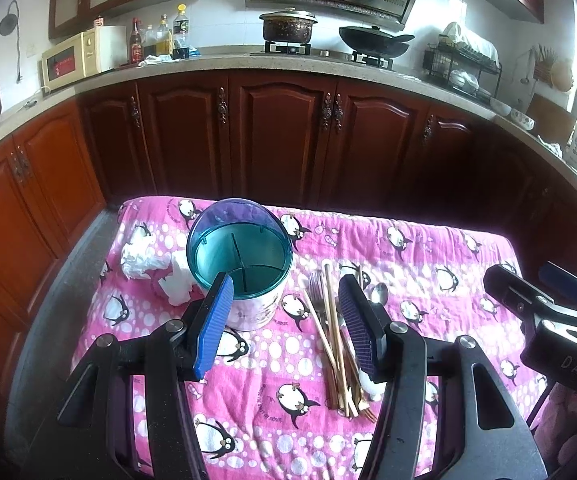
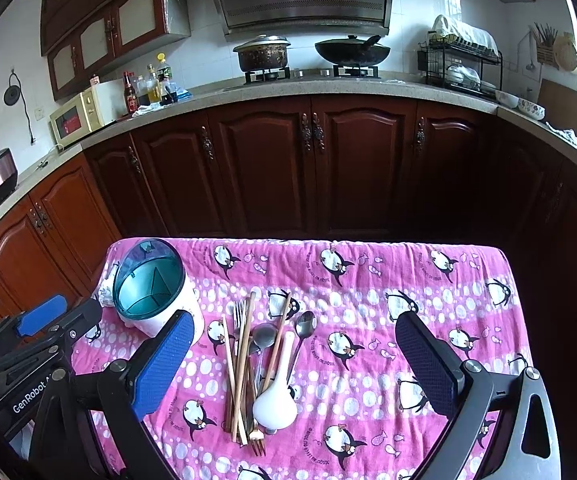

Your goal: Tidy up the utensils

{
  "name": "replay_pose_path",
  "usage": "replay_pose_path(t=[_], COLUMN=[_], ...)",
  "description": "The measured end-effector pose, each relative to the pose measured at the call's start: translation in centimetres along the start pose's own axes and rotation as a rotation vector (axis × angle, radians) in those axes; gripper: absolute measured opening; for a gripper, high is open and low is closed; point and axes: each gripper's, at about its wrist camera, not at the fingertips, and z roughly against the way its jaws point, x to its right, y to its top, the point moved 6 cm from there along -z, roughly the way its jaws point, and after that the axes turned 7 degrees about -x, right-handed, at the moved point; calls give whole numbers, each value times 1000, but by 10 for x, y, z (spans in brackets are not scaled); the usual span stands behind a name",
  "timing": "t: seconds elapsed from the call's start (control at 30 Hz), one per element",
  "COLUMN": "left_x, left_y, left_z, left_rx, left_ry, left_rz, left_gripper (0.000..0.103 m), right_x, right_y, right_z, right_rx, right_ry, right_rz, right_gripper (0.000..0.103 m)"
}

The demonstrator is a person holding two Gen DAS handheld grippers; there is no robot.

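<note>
A white utensil holder (image 1: 244, 264) (image 2: 152, 292) with a teal divided insert and a tilted-back blue lid stands at the table's left. Right of it lies a pile of utensils: wooden chopsticks (image 1: 334, 332) (image 2: 240, 364), a fork (image 1: 315, 288) (image 2: 239, 314), metal spoons (image 1: 379, 293) (image 2: 305, 326) and a white ceramic spoon (image 2: 276, 396). My left gripper (image 1: 288, 300) hovers open between holder and pile, holding nothing. My right gripper (image 2: 296, 344) is open wide above the pile, its fingers on either side of it and empty. The right gripper (image 1: 544, 308) also shows in the left wrist view.
A pink penguin-print cloth (image 2: 368, 280) covers the table. Crumpled white tissues (image 1: 148, 268) lie left of the holder. Dark wooden cabinets (image 2: 308, 160) and a countertop with a pot (image 2: 262, 54), wok and bottles stand beyond the table's far edge.
</note>
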Motion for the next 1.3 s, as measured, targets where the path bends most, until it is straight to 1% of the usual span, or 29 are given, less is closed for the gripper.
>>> replay_pose_path(t=[0.33,0.9,1.3], left_x=[0,0,-1], left_y=[-2,-3,-4], left_z=[-2,-10,-14], left_rx=[-5,-13,-25], left_ry=[-2,-17,-12], left_rz=[-3,-1,-1], left_gripper=[55,55,55], right_x=[1,0,-2], right_y=[-2,-5,-9], right_z=[-3,-12,-20], right_rx=[-7,-25,-45], right_ry=[-8,1,7], right_rz=[0,7,16], right_gripper=[101,101,101])
